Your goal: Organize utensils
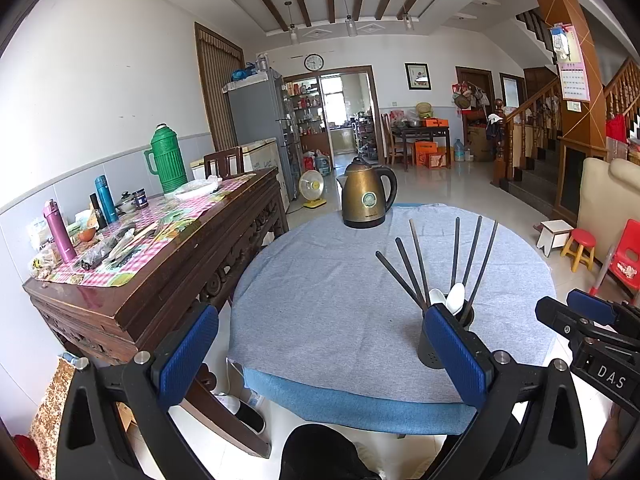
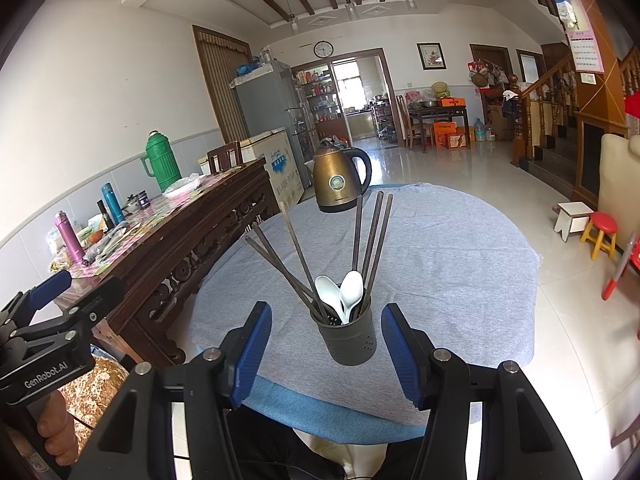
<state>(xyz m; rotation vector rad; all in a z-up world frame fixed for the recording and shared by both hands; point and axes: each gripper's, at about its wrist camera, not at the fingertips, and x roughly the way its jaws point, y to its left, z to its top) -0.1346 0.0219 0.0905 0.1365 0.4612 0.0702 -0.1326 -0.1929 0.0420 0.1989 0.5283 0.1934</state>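
A dark grey perforated utensil holder stands near the front edge of the round table. It holds several dark chopsticks and two white spoons. My right gripper is open and empty, just in front of the holder, its jaws wide on either side. In the left wrist view the holder is partly hidden behind my right-hand finger. My left gripper is open and empty, to the left of the holder. The right gripper shows at the right edge.
A bronze electric kettle stands at the table's far side. A dark wooden sideboard with flasks and clutter lies to the left. Small stools and a red chair stand on the floor at right.
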